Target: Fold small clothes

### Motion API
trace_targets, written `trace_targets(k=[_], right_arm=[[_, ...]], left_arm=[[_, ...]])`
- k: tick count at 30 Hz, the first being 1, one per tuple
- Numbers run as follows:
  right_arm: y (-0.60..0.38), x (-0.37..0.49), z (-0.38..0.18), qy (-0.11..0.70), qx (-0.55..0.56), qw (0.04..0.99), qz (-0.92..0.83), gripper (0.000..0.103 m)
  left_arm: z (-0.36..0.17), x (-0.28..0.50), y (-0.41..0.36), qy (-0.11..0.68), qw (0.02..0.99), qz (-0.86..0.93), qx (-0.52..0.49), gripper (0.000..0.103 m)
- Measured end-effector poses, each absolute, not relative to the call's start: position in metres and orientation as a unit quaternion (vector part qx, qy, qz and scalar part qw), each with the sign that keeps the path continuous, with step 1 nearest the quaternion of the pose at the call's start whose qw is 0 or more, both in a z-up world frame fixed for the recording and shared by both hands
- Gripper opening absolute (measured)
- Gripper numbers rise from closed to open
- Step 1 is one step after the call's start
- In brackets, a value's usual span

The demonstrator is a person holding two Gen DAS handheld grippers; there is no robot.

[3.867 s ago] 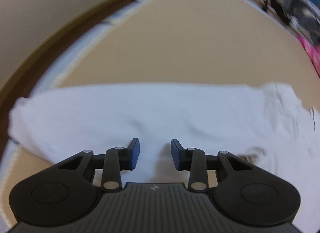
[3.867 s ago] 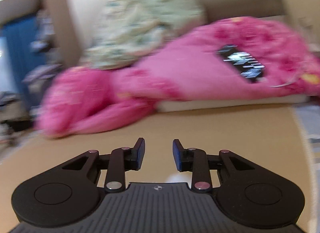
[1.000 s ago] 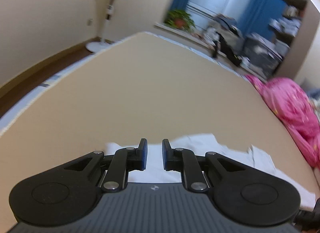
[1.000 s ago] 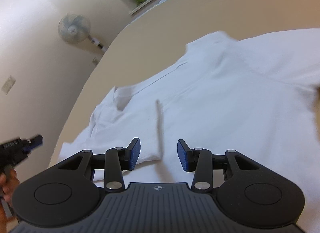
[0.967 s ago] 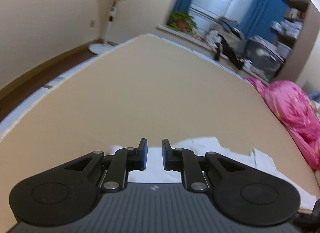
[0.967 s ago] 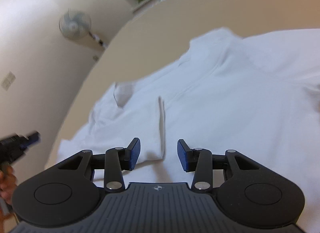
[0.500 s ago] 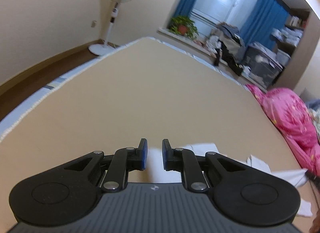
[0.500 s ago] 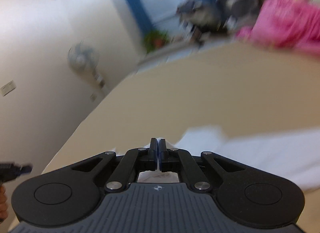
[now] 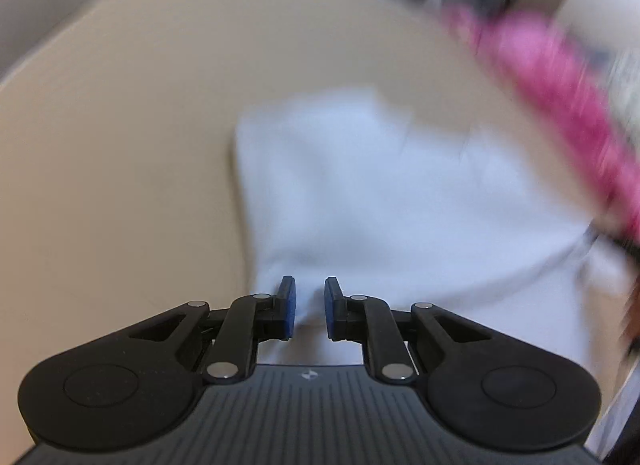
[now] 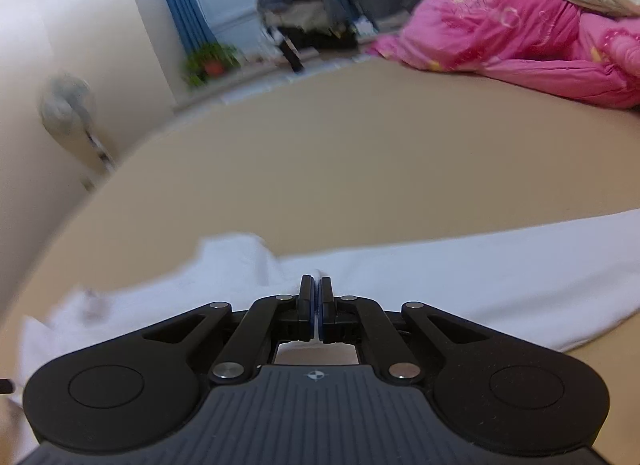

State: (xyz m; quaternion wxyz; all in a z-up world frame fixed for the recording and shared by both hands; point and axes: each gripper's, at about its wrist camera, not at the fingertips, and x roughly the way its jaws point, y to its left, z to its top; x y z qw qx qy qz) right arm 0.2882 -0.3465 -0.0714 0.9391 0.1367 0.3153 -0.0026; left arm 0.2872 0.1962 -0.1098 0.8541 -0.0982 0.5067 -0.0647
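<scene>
- White garment (image 10: 460, 277) lies across the tan bed (image 10: 360, 169).
- Right gripper (image 10: 316, 305) is clamped on a fold of it.
- Left gripper (image 9: 310, 307) hangs slightly apart above the cloth, gripping nothing.

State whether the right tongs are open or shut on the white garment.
Shut on it: the right tongs show their pads pressed together with a sliver of the white garment pinched between them.

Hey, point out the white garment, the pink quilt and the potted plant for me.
White cotton garment (image 10: 480, 265), right wrist view, its flat middle.
Pink flowered quilt (image 10: 500, 29), right wrist view, its bulging front.
Green potted plant (image 10: 210, 61), right wrist view, its leaves.
</scene>
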Motion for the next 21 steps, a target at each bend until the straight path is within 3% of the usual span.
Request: trace_targets(k=[3, 8, 10, 12, 14, 15, 19, 21], right_arm=[[-0.354, 0.295, -0.084, 0.372, 0.1, 0.919, -0.082, 0.006], [-0.36, 0.284, -0.055, 0.28, 0.186, 0.942, -0.022, 0.009], [-0.35, 0.289, -0.055, 0.281, 0.203, 0.936, 0.06, 0.024], [-0.334, 0.301, -0.07, 0.332, 0.186, 0.918, 0.11, 0.031], [-0.321, 0.313, -0.094, 0.401, 0.108, 0.908, 0.058, 0.031], [-0.321, 0.316, -0.104, 0.419, 0.091, 0.903, 0.036, 0.026], [-0.331, 0.304, -0.079, 0.364, 0.149, 0.918, 0.046, 0.029], [-0.331, 0.3, -0.076, 0.363, 0.135, 0.92, 0.057, 0.038]], left_arm=[[-0.102, 0.285, 0.199, 0.516, 0.849, -0.081, -0.083, 0.014], [-0.082, 0.286, 0.219, 0.445, 0.879, -0.078, -0.152, 0.017], [-0.083, 0.289, 0.219, 0.431, 0.882, -0.094, -0.168, 0.017], [-0.093, 0.289, 0.211, 0.446, 0.878, -0.092, -0.149, 0.022], [-0.112, 0.292, 0.204, 0.494, 0.861, -0.069, -0.102, 0.022], [-0.114, 0.29, 0.202, 0.492, 0.863, -0.069, -0.094, 0.021], [-0.097, 0.285, 0.2, 0.467, 0.873, -0.095, -0.102, 0.025], [-0.096, 0.285, 0.195, 0.466, 0.873, -0.109, -0.095, 0.03]])
